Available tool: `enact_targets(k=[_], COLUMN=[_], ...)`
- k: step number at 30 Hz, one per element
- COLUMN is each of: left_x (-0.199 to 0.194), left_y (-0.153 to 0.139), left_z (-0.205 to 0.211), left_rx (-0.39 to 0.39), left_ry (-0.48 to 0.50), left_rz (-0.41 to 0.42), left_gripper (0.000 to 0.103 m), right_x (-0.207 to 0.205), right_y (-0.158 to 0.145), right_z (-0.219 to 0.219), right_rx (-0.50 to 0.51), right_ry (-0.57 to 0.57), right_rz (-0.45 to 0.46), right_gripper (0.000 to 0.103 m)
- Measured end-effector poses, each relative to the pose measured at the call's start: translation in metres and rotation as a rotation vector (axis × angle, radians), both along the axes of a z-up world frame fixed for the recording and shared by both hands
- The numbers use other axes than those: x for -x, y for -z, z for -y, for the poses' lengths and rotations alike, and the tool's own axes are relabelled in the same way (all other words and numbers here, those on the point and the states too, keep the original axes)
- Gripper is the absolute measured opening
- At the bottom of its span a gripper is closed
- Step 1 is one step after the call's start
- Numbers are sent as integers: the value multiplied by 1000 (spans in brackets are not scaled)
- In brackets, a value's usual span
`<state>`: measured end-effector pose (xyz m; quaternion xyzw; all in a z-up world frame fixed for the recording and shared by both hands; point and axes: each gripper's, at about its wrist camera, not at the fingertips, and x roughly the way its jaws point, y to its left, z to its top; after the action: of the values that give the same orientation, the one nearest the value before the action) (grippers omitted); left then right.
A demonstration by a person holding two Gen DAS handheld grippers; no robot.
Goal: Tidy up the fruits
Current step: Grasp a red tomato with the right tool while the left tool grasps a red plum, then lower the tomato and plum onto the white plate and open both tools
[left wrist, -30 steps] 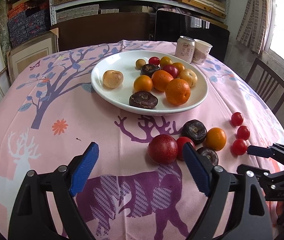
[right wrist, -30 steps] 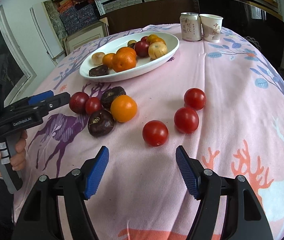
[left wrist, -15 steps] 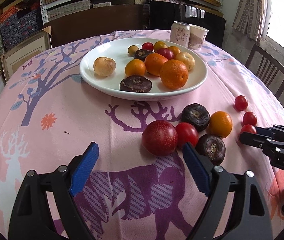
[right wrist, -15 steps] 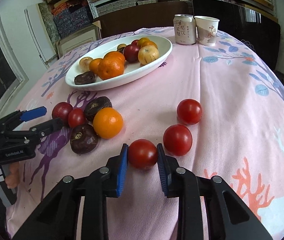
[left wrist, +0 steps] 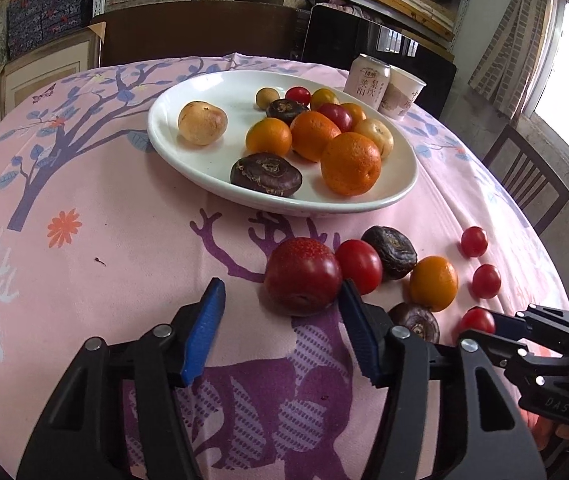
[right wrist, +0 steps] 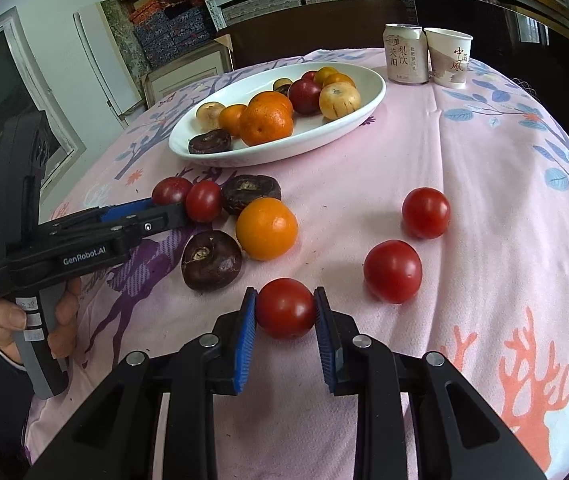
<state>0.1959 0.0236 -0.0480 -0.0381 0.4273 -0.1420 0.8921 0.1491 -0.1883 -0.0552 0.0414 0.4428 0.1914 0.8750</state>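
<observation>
Plate: my white oval ceramic plate [left wrist: 402, 184] already holds about ten fruits.
Loose: eight pieces lie on the pink printed tablecloth [left wrist: 124, 264].
Right tongs [right wrist: 286, 312]: my blue pads are clamped on a small round red tomato [right wrist: 285, 308], on the cloth.
Left tongs [left wrist: 280, 320]: jaws have just been closing, partly open around the dark red plum [left wrist: 302, 276]; one pad touches, not gripped.
Left to do: carry all eight over.

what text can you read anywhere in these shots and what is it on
"GenRobot.AI": left gripper body.
"Data Acquisition System": same body, small print.
"DAS": right gripper body.
"梨饮": can; its other characters are unclear.
"中国風": paper cup.
Grip-handle labels: too small to read.
</observation>
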Motion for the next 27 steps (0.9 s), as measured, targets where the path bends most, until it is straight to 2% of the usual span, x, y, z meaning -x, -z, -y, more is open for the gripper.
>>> enact_targets(k=[4, 7, 8, 9, 12, 18, 25, 27], left_x=[-3, -3, -3, -2, 4, 16, 34, 36], left_y=[0, 0, 0, -1, -3, -13, -47, -57], left_z=[-2, 1, 2, 4, 10, 14, 18, 21], left_rx=[48, 46, 64, 84, 30, -20, -88, -129], left_ry=[-17, -17, 4, 27, 40, 50, 58, 66], left_rz=[-4, -2, -2, -2, 7, -11, 65, 94], left_gripper=[59, 57, 38, 37, 37, 37, 37, 37], right_x=[0, 0, 0, 0, 1, 4, 14, 15], right_y=[1, 1, 1, 1, 1, -1, -17, -26], right_z=[0, 1, 1, 1, 3, 7, -5, -8], right_rx=[2, -1, -2, -4, -13, -35, -13, -11], right_ry=[0, 2, 2, 2, 8, 20, -24, -35], right_rz=[1, 2, 2, 2, 2, 9, 62, 80], right_gripper=[29, 29, 29, 29, 29, 29, 29, 29])
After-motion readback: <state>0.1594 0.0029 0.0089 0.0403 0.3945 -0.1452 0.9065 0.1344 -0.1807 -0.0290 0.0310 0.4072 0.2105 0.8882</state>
